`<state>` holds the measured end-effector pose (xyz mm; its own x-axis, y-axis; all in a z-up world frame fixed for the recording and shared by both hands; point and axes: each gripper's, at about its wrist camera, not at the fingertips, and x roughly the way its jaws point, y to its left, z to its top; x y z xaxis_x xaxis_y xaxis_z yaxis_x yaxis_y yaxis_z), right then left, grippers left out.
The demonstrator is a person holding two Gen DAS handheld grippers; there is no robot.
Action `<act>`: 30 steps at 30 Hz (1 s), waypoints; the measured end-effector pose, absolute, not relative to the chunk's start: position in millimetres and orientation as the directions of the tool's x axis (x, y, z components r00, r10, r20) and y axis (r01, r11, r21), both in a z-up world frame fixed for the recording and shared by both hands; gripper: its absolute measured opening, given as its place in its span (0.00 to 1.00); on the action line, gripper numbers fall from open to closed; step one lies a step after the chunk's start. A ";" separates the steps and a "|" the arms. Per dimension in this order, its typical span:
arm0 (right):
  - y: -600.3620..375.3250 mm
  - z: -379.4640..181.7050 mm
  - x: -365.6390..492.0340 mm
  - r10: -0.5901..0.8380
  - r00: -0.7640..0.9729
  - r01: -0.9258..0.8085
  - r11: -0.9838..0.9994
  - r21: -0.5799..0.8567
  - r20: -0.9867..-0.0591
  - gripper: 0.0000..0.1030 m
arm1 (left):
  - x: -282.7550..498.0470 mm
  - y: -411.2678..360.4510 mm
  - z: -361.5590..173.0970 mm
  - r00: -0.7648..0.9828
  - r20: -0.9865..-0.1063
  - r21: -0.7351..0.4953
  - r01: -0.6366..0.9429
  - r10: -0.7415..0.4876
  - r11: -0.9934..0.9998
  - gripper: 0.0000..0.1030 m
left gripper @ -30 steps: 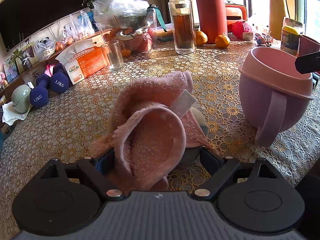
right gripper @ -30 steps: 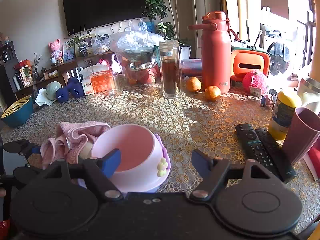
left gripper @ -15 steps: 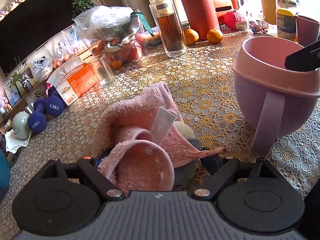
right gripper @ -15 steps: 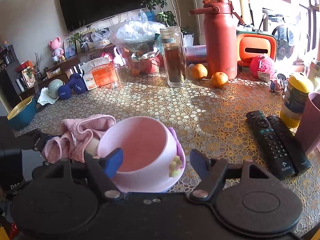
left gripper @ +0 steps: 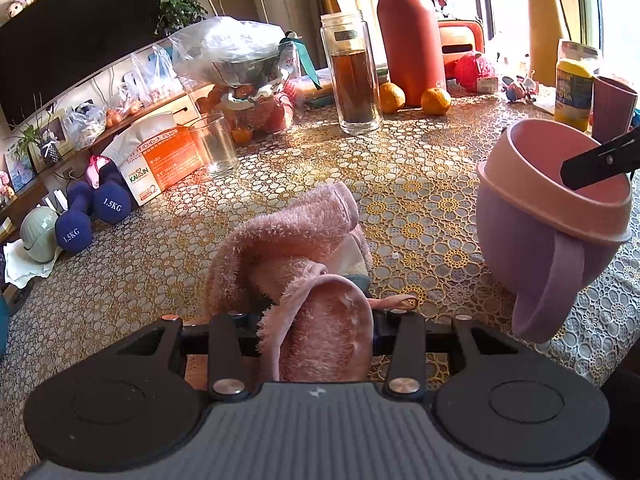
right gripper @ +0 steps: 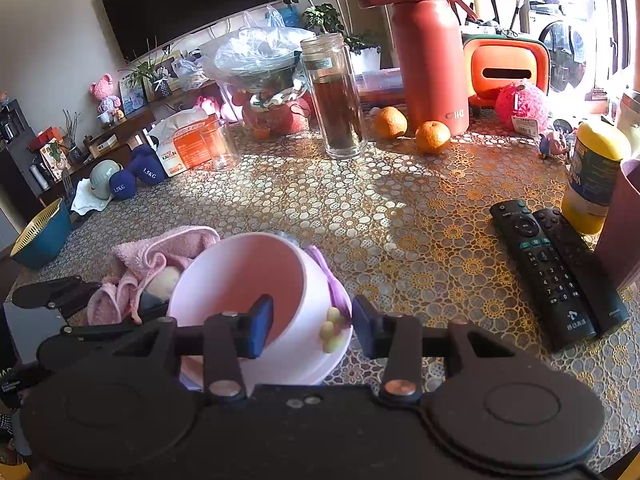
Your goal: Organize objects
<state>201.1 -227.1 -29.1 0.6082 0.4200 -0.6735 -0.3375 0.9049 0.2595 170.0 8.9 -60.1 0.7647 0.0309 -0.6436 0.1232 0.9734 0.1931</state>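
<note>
A pink fluffy towel (left gripper: 296, 256) lies bunched on the lace tablecloth, wrapped round a pale object. My left gripper (left gripper: 316, 320) is shut on the towel's near fold. The towel also shows in the right wrist view (right gripper: 156, 264). A pink and lilac cup (left gripper: 548, 216) with a handle stands to the right of the towel. In the right wrist view my right gripper (right gripper: 308, 326) is shut on the cup (right gripper: 256, 292): one finger inside the rim, the other outside the wall by the small yellow flower.
A glass tea bottle (left gripper: 354, 76), an empty glass (left gripper: 216, 146), a red flask (left gripper: 408, 36), two oranges (left gripper: 436, 101) and bagged fruit stand at the back. Blue dumbbells (left gripper: 92, 216) lie left. Two remotes (right gripper: 556, 268), a yellow jar (right gripper: 592, 176) and a maroon cup stand right.
Both grippers have closed: the left on the towel's near fold, the right across the cup's rim. The cup now tilts slightly.
</note>
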 end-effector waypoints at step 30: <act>-221.3 -24.7 196.1 0.431 0.613 -0.463 0.875 0.141 -0.662 0.21 | 174.9 13.1 -24.9 0.673 -0.667 -0.280 0.171 -0.320 0.945 0.38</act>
<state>196.1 -221.3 -24.7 0.6131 0.4312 -0.6620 -0.4632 0.8750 0.1410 174.9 13.1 -24.9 0.6729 -0.3195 -0.6671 0.1706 0.9446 -0.2804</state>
